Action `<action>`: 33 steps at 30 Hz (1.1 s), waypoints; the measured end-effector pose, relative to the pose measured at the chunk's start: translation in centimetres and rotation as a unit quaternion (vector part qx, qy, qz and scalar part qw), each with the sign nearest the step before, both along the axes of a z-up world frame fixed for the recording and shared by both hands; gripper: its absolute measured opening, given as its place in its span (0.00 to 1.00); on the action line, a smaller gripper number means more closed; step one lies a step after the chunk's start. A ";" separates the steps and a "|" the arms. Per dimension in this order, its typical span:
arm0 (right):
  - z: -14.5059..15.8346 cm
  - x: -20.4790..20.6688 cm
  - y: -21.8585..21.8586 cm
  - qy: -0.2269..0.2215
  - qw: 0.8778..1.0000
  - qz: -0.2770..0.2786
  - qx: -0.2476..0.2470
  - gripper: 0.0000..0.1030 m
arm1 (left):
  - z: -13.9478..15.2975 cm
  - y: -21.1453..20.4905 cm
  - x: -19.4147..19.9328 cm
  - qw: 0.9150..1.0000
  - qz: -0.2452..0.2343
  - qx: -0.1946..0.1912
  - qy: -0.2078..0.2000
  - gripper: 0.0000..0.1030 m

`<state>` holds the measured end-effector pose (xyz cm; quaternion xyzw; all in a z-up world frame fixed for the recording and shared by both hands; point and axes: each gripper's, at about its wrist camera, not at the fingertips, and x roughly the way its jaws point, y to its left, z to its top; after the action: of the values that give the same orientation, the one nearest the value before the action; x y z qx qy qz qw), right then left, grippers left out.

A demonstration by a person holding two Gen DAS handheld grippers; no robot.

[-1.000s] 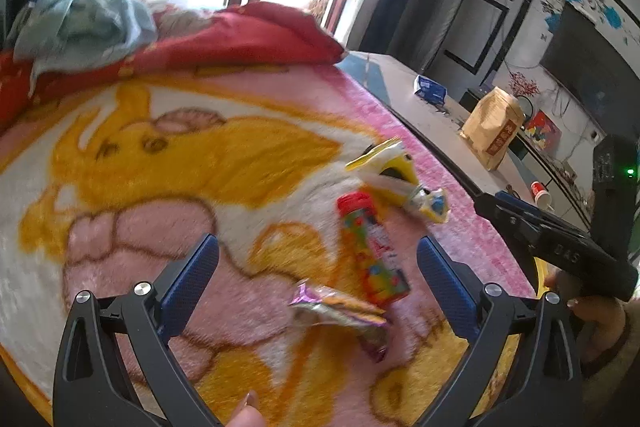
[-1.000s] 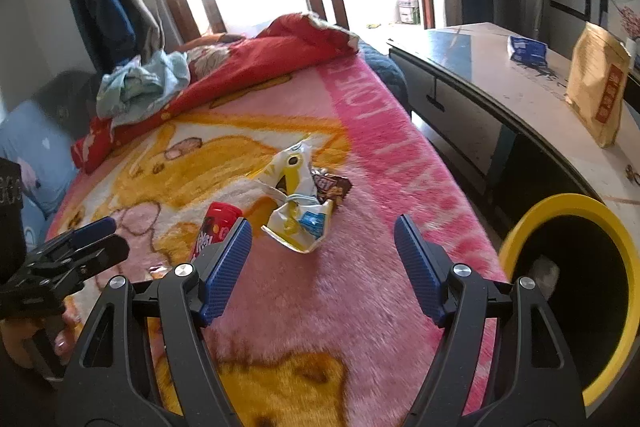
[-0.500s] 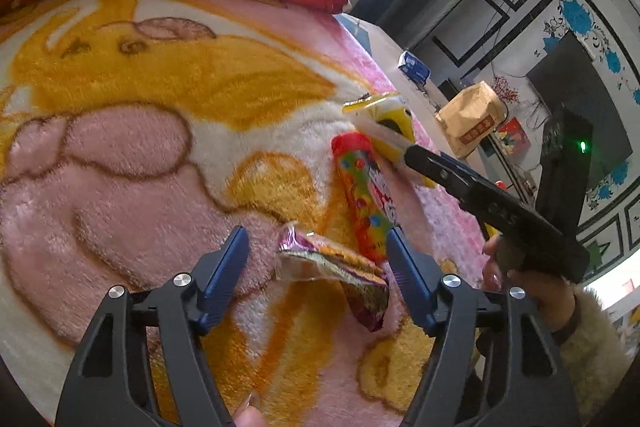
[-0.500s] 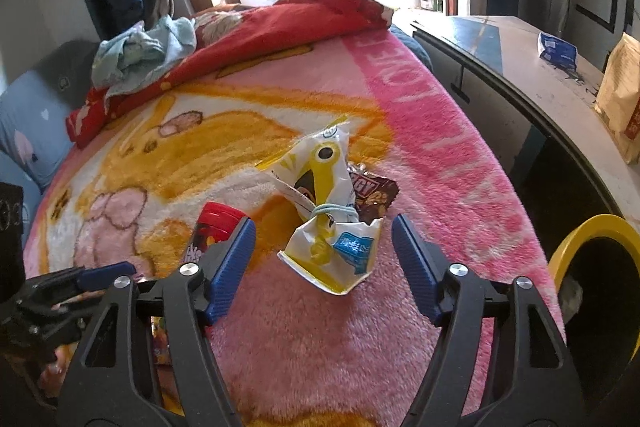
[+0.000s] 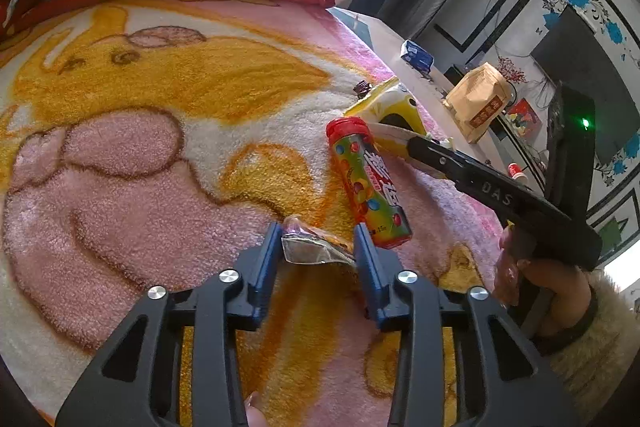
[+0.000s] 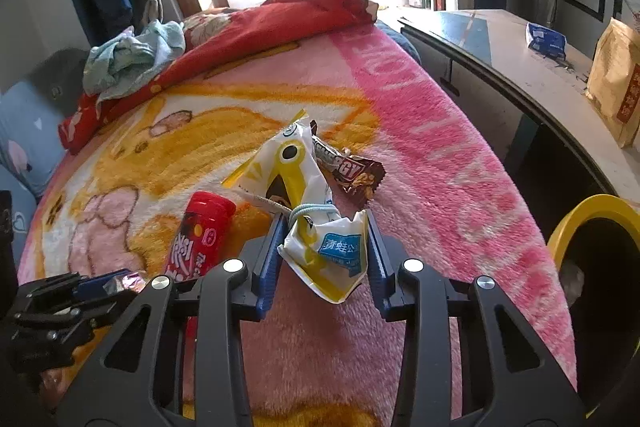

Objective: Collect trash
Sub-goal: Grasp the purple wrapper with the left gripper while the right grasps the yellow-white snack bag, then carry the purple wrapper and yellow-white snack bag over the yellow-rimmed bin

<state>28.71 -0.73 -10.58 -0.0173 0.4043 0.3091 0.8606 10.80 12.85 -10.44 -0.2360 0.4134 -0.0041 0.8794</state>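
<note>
On the pink and yellow blanket [image 5: 132, 155] lies a crumpled foil wrapper [image 5: 308, 253]. My left gripper [image 5: 318, 239] is closing on it, both blue pads touching its edges. A red-capped candy tube [image 5: 368, 183] lies just right of it. In the right wrist view my right gripper [image 6: 325, 227] is closing on a white and yellow wrapper [image 6: 328, 255], whose sides meet both pads. A brown chocolate wrapper [image 6: 348, 171] lies behind it, the candy tube [image 6: 200, 235] to its left. The left gripper [image 6: 100, 283] shows at lower left there.
A yellow-rimmed bin [image 6: 592, 211] stands off the bed's right edge. A desk [image 6: 500, 39] beyond carries a paper bag [image 6: 616, 87] and a blue packet [image 6: 546, 41]. A red quilt [image 6: 280, 23] and bundled clothes [image 6: 128, 59] lie at the bed's far end.
Both grippers came down toward the blanket and their jaws narrowed from wide apart. The left now meets the foil wrapper, the right the white and yellow wrapper.
</note>
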 end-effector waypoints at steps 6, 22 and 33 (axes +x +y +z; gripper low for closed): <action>1.0 -1.0 -1.3 -0.010 1.000 -0.004 0.016 0.28 | 1.0 0.3 -0.3 1.000 -0.008 -0.001 -0.010 0.24; 3.7 -2.2 -5.6 -0.032 0.999 -0.021 0.023 0.28 | 5.1 -2.2 -1.6 0.997 -0.037 0.023 -0.061 0.19; 4.8 -2.8 -9.3 -0.041 0.998 -0.041 0.033 0.28 | 7.5 -5.8 -0.6 0.993 -0.070 0.045 -0.089 0.19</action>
<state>25.90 -10.03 -5.75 0.0147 0.3585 0.2851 0.8888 10.16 7.01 -2.97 -0.1654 0.3483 -0.0683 0.9201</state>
